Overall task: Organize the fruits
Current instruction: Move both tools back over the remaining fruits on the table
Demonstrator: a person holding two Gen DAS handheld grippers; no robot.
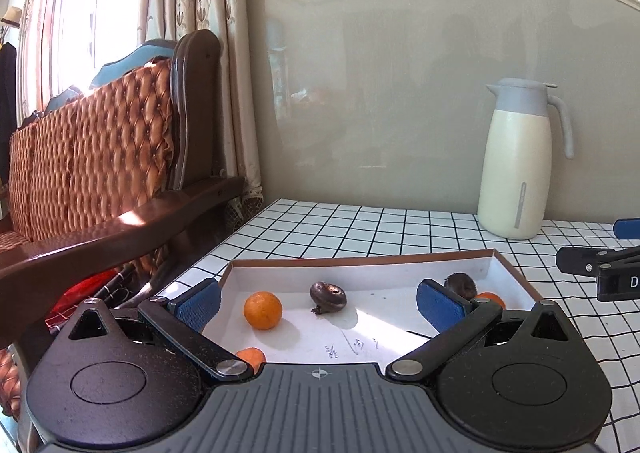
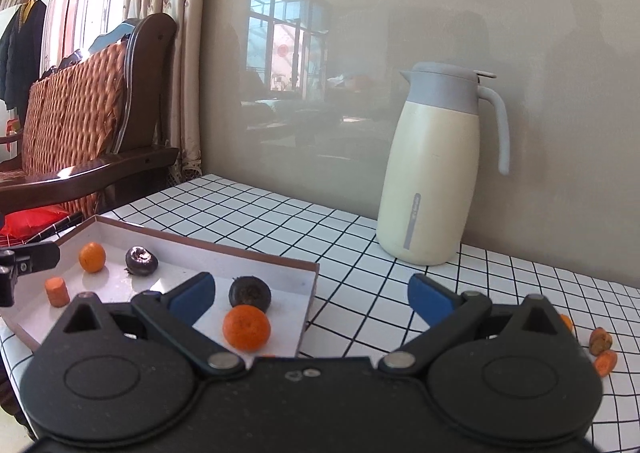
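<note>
Left gripper spread wide, empty, over the tray; an orange lies between its fingers. Right gripper likewise released, straddling the tray's right edge, bare surface ahead.

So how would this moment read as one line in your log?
left gripper: open, over tray | right gripper: open, empty | tray: two tangerines, two dark fruits, carrot piece

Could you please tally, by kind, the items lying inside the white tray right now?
Inside the white tray:
Oranges: 2
Dark purple fruits: 2
Carrot pieces: 1
Total: 5
</note>
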